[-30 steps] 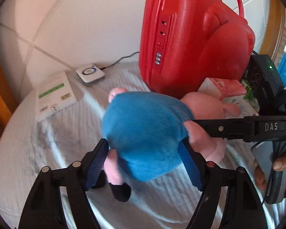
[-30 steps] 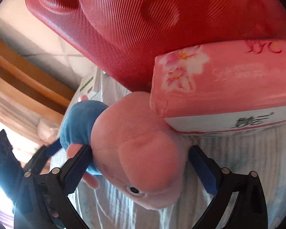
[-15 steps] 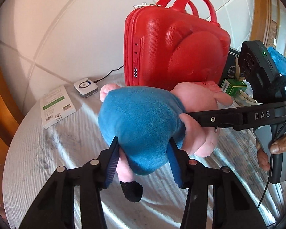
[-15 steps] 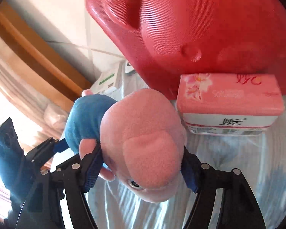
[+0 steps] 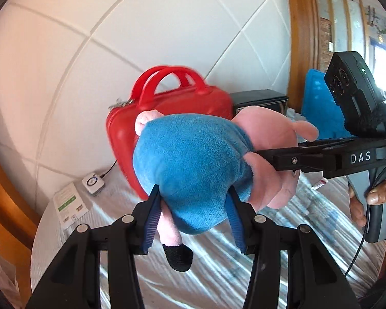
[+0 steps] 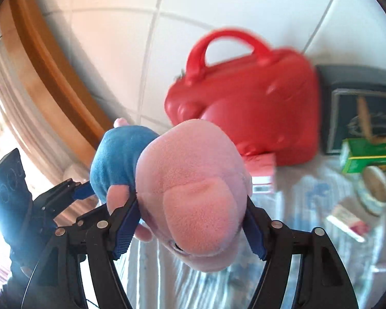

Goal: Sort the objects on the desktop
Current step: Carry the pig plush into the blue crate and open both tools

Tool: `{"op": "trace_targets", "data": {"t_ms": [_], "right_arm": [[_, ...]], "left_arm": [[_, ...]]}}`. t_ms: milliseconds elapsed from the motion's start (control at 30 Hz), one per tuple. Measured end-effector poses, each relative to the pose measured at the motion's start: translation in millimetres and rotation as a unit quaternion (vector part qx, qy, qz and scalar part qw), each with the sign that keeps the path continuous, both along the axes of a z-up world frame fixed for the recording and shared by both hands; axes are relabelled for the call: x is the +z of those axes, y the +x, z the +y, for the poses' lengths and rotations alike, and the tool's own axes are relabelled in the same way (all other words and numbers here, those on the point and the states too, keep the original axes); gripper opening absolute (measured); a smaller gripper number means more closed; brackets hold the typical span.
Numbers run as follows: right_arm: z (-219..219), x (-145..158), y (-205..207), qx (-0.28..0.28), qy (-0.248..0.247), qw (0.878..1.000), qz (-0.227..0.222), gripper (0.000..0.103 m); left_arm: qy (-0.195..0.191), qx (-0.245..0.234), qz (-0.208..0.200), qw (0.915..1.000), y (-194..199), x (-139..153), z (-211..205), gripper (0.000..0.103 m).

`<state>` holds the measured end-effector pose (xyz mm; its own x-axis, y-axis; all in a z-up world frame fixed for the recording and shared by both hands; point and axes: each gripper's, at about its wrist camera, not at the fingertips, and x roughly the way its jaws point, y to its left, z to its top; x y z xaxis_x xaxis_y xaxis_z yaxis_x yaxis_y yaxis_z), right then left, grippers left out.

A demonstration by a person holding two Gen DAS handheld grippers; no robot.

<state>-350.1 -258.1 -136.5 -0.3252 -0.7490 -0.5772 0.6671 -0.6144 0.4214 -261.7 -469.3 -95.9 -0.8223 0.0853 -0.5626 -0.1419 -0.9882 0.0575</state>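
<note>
Since the earlier frame the plush pig has risen off the worktop, now level with the red case. Left tongs pinch its blue body, right tongs its head. Sorting barely begun: clutter beside the case untouched.

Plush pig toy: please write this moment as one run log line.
plush pig | left gripper: shut on blue body | right gripper: shut on pink head | held above table
</note>
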Motion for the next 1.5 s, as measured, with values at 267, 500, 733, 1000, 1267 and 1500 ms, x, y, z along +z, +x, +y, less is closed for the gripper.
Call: {"op": "trace_targets", "data": {"t_ms": [267,500,733,1000,1267,1500], "right_arm": [[107.1,90.5,70.0,-0.121,-0.009,0.987,0.104,0.072],[262.8,145.5,121.0,-0.231,-0.020,0.959,0.164,0.072],[405.6,186.4,129.2,-0.323,-0.011,0.928,0.184,0.072],[503.9,233.0,81.7,-0.392,0.023,0.899,0.195,0.093],[573.9,243.9,70.0,-0.408,-0.034,0.891,0.199,0.100],[565.4,225.8,73.5,-0.365,-0.068,0.911,0.180,0.102]], "left_arm": [[-0.005,-0.121,0.073,0.9899,24.6,72.0,130.7,0.047],[0.001,-0.233,0.123,0.9646,36.7,121.4,272.0,0.047],[0.011,-0.317,0.147,0.9369,18.7,156.0,417.5,0.048],[0.005,-0.295,0.148,0.9439,-38.8,183.5,533.0,0.052],[-0.003,-0.222,0.168,0.9604,-39.2,194.0,552.0,0.073],[-0.027,-0.171,0.157,0.9724,-30.8,167.4,520.8,0.075]]}}
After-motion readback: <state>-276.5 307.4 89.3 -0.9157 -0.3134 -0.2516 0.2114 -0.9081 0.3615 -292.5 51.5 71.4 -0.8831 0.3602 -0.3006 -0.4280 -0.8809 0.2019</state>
